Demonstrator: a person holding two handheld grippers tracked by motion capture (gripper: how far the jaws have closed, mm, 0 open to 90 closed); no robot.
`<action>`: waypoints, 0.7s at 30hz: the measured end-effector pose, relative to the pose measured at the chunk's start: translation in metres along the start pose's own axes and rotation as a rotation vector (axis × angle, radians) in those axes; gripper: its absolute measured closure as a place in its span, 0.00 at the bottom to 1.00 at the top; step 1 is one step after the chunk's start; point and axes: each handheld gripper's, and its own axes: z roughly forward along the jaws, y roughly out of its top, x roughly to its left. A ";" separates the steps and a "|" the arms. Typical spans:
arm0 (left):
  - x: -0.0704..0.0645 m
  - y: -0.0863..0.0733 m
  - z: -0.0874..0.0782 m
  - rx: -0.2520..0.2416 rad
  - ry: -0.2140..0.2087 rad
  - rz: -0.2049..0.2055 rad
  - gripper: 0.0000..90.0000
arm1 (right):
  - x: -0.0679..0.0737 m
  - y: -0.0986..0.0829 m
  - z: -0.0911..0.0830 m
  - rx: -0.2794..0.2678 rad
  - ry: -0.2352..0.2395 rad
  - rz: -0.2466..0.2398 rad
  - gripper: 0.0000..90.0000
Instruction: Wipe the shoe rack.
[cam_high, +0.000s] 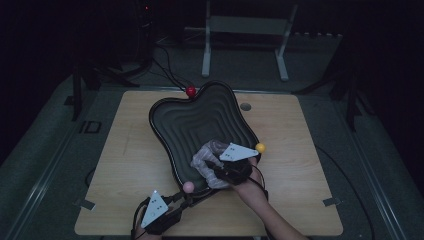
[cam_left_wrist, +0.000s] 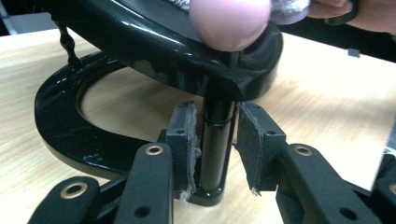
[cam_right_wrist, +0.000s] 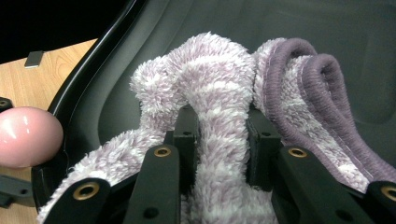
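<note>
The fluffy cloth (cam_high: 207, 159), lilac and white with a darker purple bound edge, lies bunched in the near right part of the black wavy tray (cam_high: 186, 116), on the ribbed floor of that tray. In the right gripper view the cloth (cam_right_wrist: 224, 116) rises as a folded ridge between the two black jaws, and the right gripper (cam_right_wrist: 223, 140) is clamped on that ridge, with pile pressed against both inner jaw faces. In the high view the right gripper (cam_high: 216, 165) sits over the cloth at the tray's near right rim, with the person's right hand (cam_high: 247, 182) behind it. The tray stands on a wooden table (cam_high: 130, 165), raised on a curved black base ring (cam_left_wrist: 60, 121) by a slim black post (cam_left_wrist: 215, 140). The left gripper (cam_left_wrist: 215, 144) straddles this post: the left pad (cam_left_wrist: 189, 140) touches or nearly touches it, while a narrow gap shows at the right pad, so the jaws stand slightly apart rather than fully clamped. A pink ball (cam_left_wrist: 231, 21) caps the tray rim directly above the post. In the high view a red ball (cam_high: 191, 91) marks the far rim and a yellow ball (cam_high: 260, 147) the right rim.
</note>
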 end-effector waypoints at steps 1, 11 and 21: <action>0.000 0.000 0.002 -0.004 0.000 -0.004 0.75 | 0.000 0.000 0.000 -0.001 0.000 0.000 0.78; 0.002 -0.007 0.010 -0.062 -0.003 0.010 0.81 | 0.000 0.002 0.001 0.003 -0.006 0.004 0.78; 0.005 -0.008 0.012 -0.075 -0.009 0.007 0.83 | -0.004 0.018 0.001 -0.002 0.021 0.029 0.79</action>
